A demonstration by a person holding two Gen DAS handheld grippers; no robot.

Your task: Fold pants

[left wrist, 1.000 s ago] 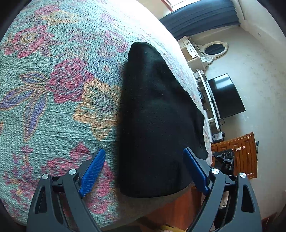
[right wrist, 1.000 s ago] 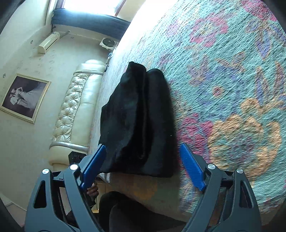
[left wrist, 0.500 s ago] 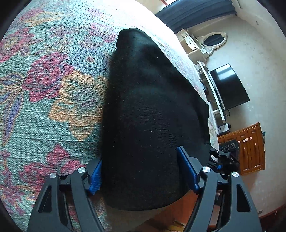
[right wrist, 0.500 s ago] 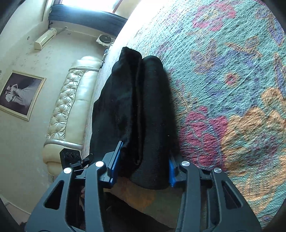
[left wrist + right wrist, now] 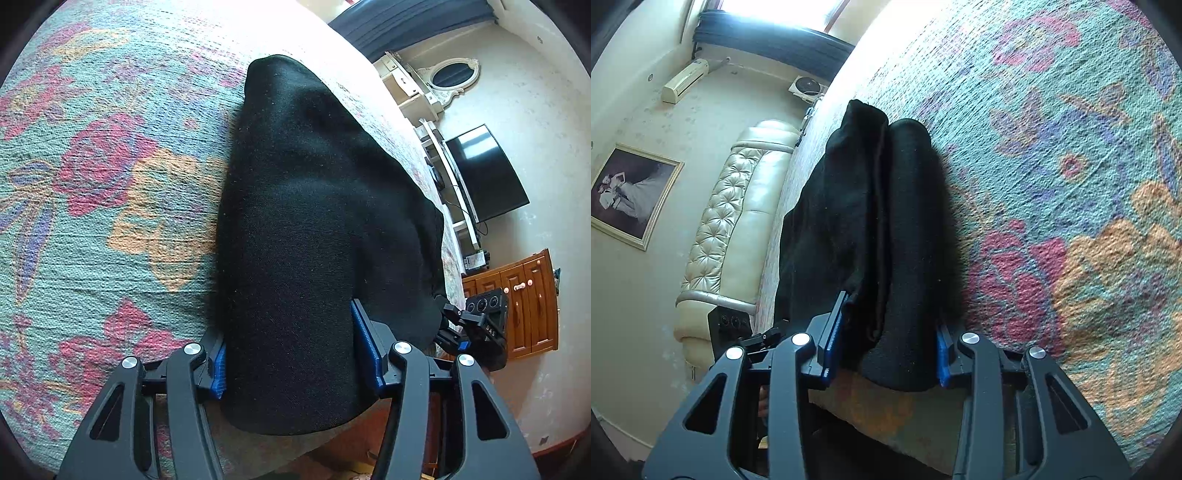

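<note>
Black pants [image 5: 314,221], folded into a long thick bundle, lie on the floral bedspread [image 5: 92,184] along the bed's near edge. My left gripper [image 5: 288,343] straddles one end of the bundle. Its jaws are closing, and both blue pads [image 5: 364,350] touch the cloth. In the right wrist view the pants [image 5: 871,221] show as two stacked folds. My right gripper [image 5: 890,332] holds their other end, jaws closing, with the pads [image 5: 833,332] squeezing the fabric. The cloth between each pair of jaws hides the bed edge beneath.
The bed's edge runs just below both grippers. On the left-wrist side stand a television [image 5: 484,173] and a wooden cabinet [image 5: 524,302]. A cream tufted sofa [image 5: 735,214] stands beside the bed on the other side. The bedspread [image 5: 1071,184] stretches wide past the pants.
Both grippers went from wide open, on either side of the pants' ends, to closed in on the cloth. The right closed first. The left also slid forward over the bundle.
</note>
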